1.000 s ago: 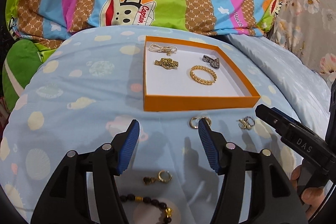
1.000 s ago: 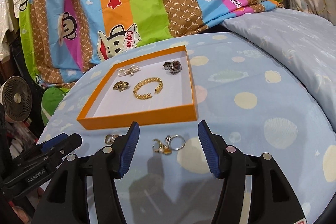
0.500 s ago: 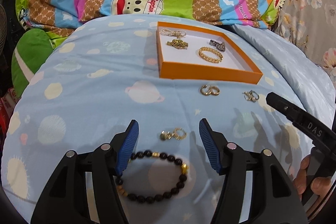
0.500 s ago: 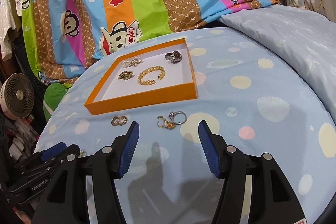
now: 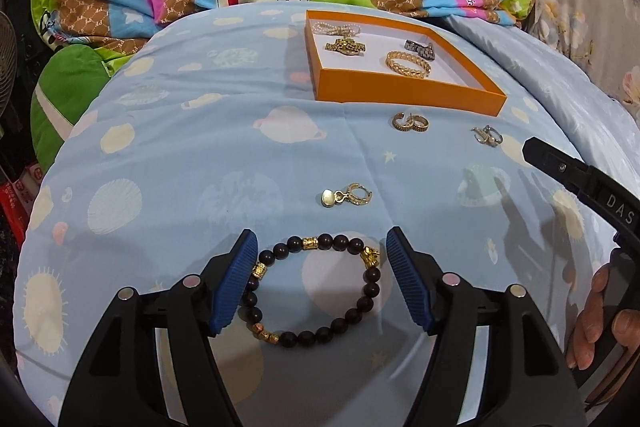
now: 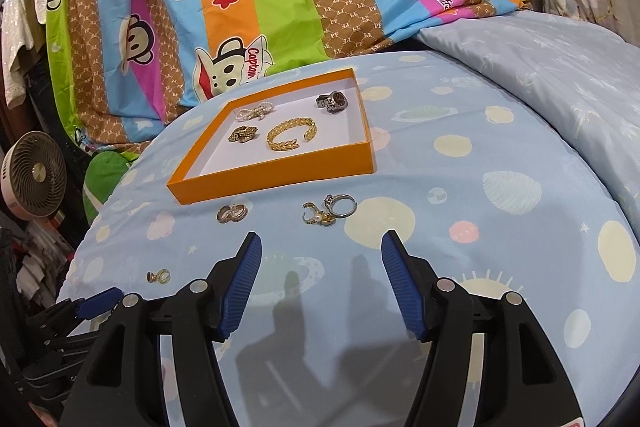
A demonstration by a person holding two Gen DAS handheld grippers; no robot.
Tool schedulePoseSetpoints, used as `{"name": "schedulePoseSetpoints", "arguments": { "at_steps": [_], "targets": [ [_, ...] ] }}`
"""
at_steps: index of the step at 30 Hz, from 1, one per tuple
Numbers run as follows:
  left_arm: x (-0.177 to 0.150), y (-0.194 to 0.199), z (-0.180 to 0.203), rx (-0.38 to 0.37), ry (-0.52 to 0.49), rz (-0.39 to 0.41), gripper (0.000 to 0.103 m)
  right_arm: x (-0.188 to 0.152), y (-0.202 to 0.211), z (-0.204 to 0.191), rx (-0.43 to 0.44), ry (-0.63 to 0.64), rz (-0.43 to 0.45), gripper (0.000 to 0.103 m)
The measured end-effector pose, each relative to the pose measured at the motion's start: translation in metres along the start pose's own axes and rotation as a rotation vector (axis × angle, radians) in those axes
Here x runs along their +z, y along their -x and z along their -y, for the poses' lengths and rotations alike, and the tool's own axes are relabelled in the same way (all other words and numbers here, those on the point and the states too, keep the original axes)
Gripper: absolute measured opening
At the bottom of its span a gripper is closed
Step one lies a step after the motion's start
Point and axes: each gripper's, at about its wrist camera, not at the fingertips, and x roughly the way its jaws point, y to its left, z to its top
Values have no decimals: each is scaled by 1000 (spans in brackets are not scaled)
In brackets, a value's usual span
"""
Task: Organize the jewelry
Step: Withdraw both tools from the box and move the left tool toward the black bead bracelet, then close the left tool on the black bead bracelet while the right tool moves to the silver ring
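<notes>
Glossy dark beads on the bracelet (image 5: 316, 291); matt orange card tray (image 5: 404, 95); soft cloth bedsheet (image 5: 200, 147).

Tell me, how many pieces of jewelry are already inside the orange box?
4: in the orange box, a pearl bow and gold brooch at its left, a gold bracelet in the middle, a dark ring at right.

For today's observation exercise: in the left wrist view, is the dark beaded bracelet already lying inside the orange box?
No, the beaded bracelet lies on the blue sheet between the left gripper fingers, well short of the orange box.
</notes>
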Motion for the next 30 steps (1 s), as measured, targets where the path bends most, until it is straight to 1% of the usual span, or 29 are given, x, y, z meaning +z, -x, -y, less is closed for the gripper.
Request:
{"name": "schedulePoseSetpoints", "arguments": {
  "at_steps": [6, 9, 12, 16, 18, 23, 25, 26, 28, 29, 30],
  "targets": [
    [-4, 3, -2, -2, -12, -1, 65, -2, 1, 1, 7, -3, -4, 64],
    [-7, 10, -15, -37, 39, 19, 65, -2, 1, 0, 8, -3, -5, 64],
    [-8, 12, -26, -40, 76, 17, 65, -2, 0, 0, 7, -2, -7, 64],
    [-10, 12, -24, -10, 32, 9, 64, -3, -1, -1, 9, 2, -13, 64],
    [-11, 12, -22, -7, 19, 10, 62, -3, -1, -2, 8, 3, -15, 64],
    [-11, 10, -13, 5, -34, 6, 50, -3, -3, -3, 5, 12, -20, 64],
    [-10, 8, -10, -2, -55, 5, 39, -3, -5, -6, 7, 25, -27, 64],
    [-9, 7, -8, -4, -61, 5, 36, -2, -7, -9, 11, 38, -31, 64],
    [-6, 5, -6, -21, -71, 3, 26, -1, -9, -15, 21, 60, -36, 64],
    [-4, 4, -6, -32, -71, 1, 23, 0, -10, -17, 29, 65, -39, 64],
    [-3, 3, -6, -41, -72, 0, 16, 1, -14, -21, 47, 67, -50, 64]
  ]
}}
